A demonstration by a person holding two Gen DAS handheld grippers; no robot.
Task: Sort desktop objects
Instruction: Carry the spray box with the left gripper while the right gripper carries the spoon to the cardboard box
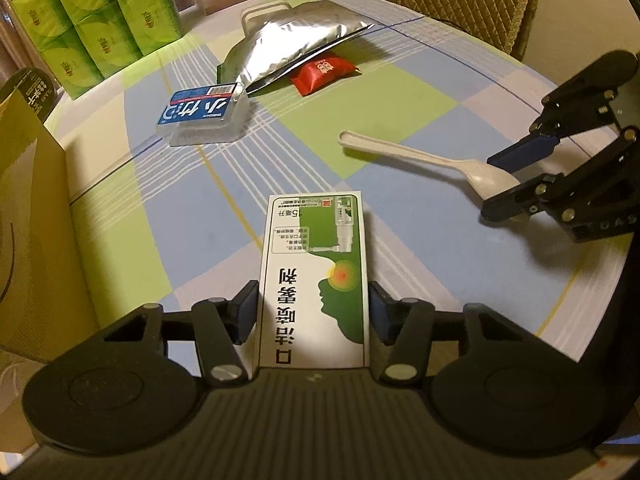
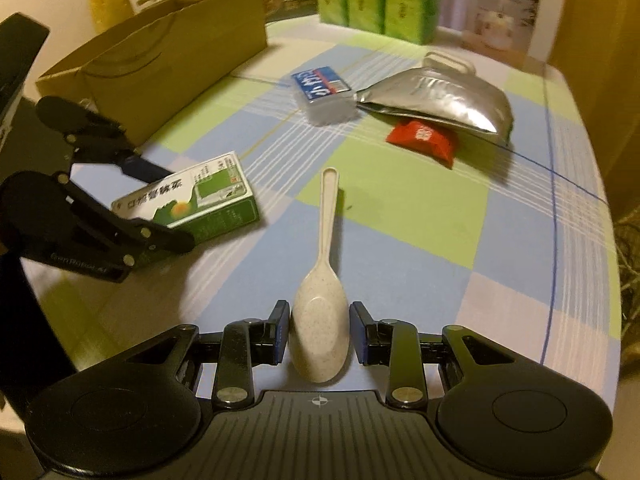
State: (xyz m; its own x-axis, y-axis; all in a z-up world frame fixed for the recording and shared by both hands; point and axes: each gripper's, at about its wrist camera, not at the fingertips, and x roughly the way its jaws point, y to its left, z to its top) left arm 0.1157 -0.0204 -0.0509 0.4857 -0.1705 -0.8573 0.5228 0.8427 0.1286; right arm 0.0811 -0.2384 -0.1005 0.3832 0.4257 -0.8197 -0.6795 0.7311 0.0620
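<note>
Landmark: cream plastic spoon, lying flat on the checked tablecloth, handle pointing away from the right gripper. Right wrist view alone shows the brown paper bag's full side and open top, far left of the spoon; left wrist view shows only its near corner. Left of the spoon: green-and-white throat spray box, lying flat. Beyond the spoon's handle: blue-labelled clear plastic box, silver foil pouch overlapping a red snack packet, green tissue packs furthest back. Left gripper: fingers slightly apart, flanking the spray box, contact uncertain. Right gripper: fingers apart either side of the spoon bowl, narrow gaps visible.
</note>
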